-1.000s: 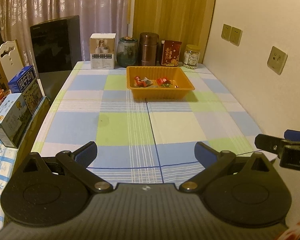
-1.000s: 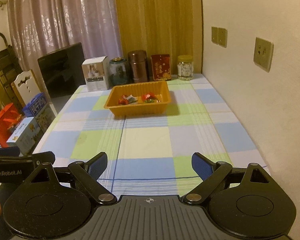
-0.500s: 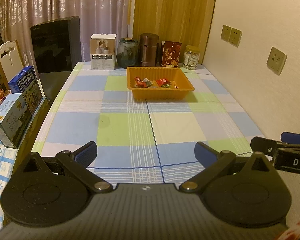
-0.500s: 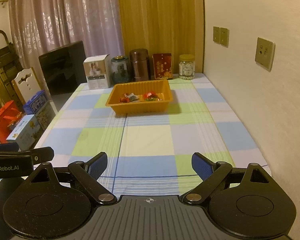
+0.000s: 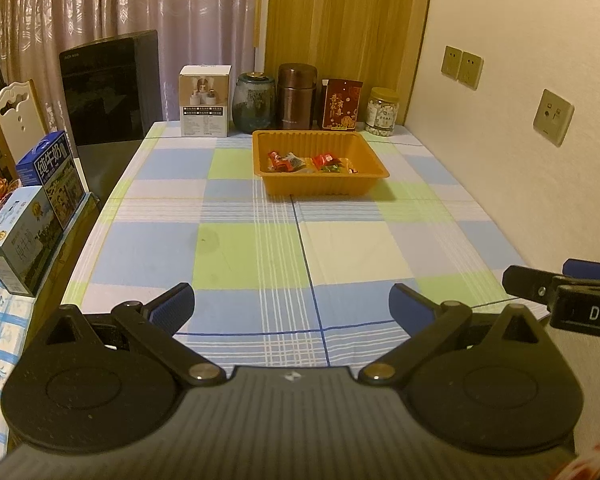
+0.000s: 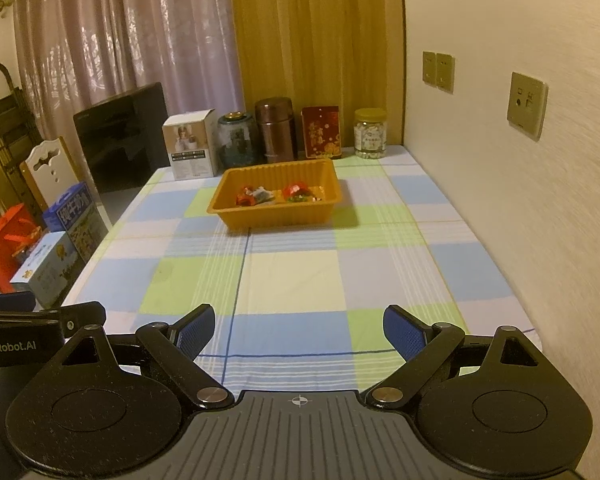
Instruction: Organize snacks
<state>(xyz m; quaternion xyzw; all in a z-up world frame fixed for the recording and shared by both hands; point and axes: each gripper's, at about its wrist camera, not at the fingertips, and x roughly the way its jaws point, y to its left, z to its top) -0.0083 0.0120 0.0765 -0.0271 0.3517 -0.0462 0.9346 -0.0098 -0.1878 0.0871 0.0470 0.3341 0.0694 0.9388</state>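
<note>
An orange tray (image 5: 320, 188) (image 6: 276, 214) stands at the far middle of the checked tablecloth (image 5: 260, 248) (image 6: 292, 272). Several wrapped snacks (image 5: 312, 162) (image 6: 278, 194) lie inside it. My left gripper (image 5: 292, 306) hovers open over the table's near edge with nothing between its blue pads. My right gripper (image 6: 299, 328) is also open and empty, at the near edge beside the left one. Each gripper shows at the side of the other's view: the right gripper (image 5: 564, 292) at the right edge, the left gripper (image 6: 36, 320) at the left edge.
Along the table's far edge stand a white box (image 5: 205, 101), a glass jar (image 5: 254, 104), a brown canister (image 5: 297, 96), a red packet (image 5: 342, 105) and a jar with white contents (image 5: 384, 112). Milk cartons (image 5: 32, 208) sit left of the table. A wall (image 5: 540, 140) runs along the right.
Both views have shifted very slightly; the tray, snacks and both open grippers stay as they were.
</note>
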